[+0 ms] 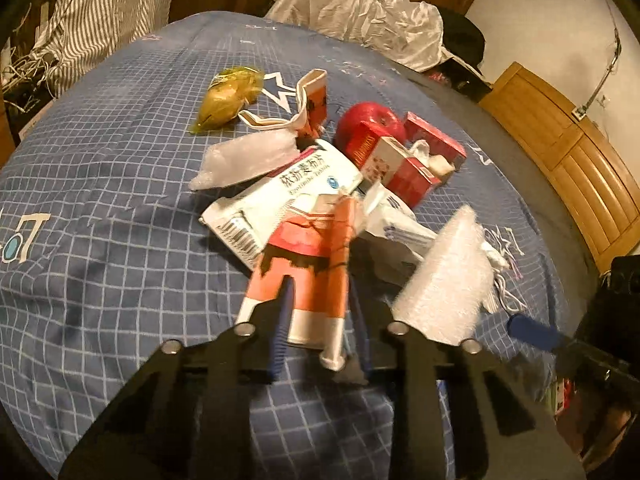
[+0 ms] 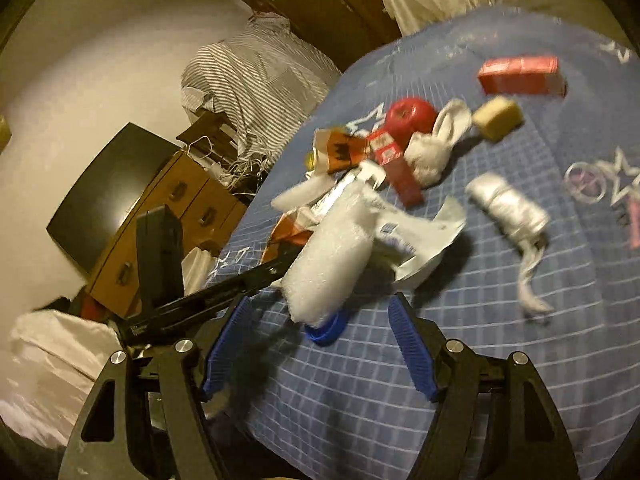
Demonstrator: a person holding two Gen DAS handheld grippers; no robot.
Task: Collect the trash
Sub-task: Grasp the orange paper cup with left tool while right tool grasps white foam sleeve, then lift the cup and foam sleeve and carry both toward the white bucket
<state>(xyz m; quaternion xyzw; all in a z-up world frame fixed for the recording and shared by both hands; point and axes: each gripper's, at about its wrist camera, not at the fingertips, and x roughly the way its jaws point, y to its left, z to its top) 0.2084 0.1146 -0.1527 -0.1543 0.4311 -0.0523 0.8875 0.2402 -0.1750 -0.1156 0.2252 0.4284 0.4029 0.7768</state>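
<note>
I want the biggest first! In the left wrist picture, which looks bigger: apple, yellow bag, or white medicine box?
1. white medicine box, though it lies nearer the camera
2. and 3. yellow bag and apple: look alike

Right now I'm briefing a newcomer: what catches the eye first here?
A heap of torn cartons and wrappers on the blue checked bedspread, with a red apple at its far edge. The left tool grips an orange-and-white carton. The right tool gapes open below a white bubble-wrap piece.
</note>
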